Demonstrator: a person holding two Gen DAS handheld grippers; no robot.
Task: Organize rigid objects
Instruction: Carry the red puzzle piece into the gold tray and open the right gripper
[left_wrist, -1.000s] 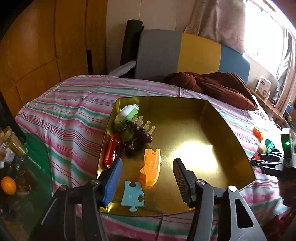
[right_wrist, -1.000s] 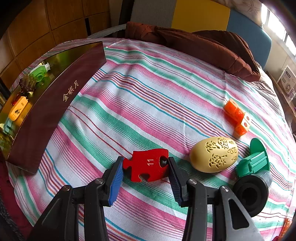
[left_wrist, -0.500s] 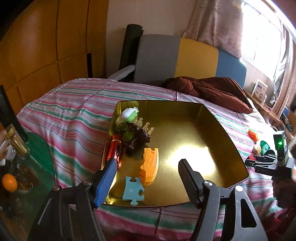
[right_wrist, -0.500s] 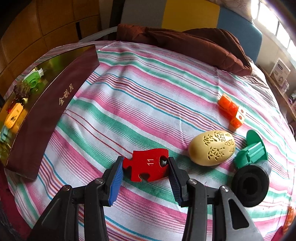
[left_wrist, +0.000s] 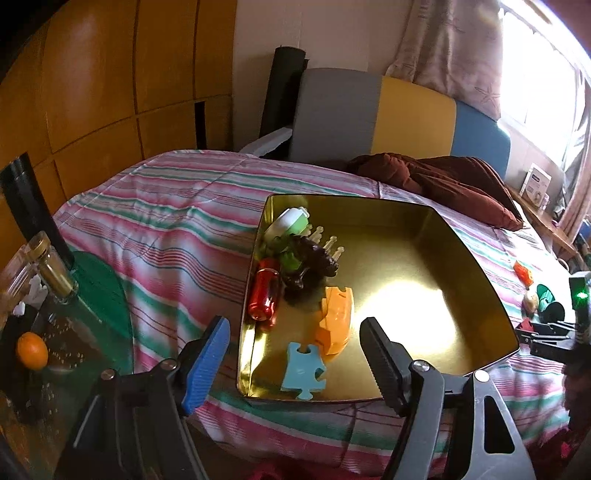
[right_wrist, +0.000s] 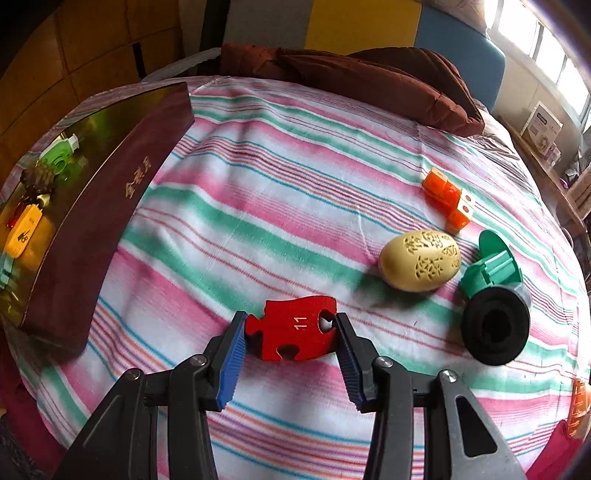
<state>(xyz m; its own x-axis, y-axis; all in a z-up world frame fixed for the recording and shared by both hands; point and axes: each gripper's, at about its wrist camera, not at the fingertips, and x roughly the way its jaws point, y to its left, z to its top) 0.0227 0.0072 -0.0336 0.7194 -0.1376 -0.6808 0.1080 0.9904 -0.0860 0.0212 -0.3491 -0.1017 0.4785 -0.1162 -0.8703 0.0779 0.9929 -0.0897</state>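
A bed with a pink, green and white striped cover fills the room. A brown quilt lies bunched near a headboard of grey, yellow and blue panels. Wooden wall panels stand to the left, a curtained window to the right. Beside the bed, a glass jar with a gold lid and an orange fruit sit on a glass surface.

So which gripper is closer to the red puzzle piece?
Right. The right gripper has its fingers clamped on the red puzzle piece. The left gripper hangs over the gold tray, fingers opening, nothing between them.
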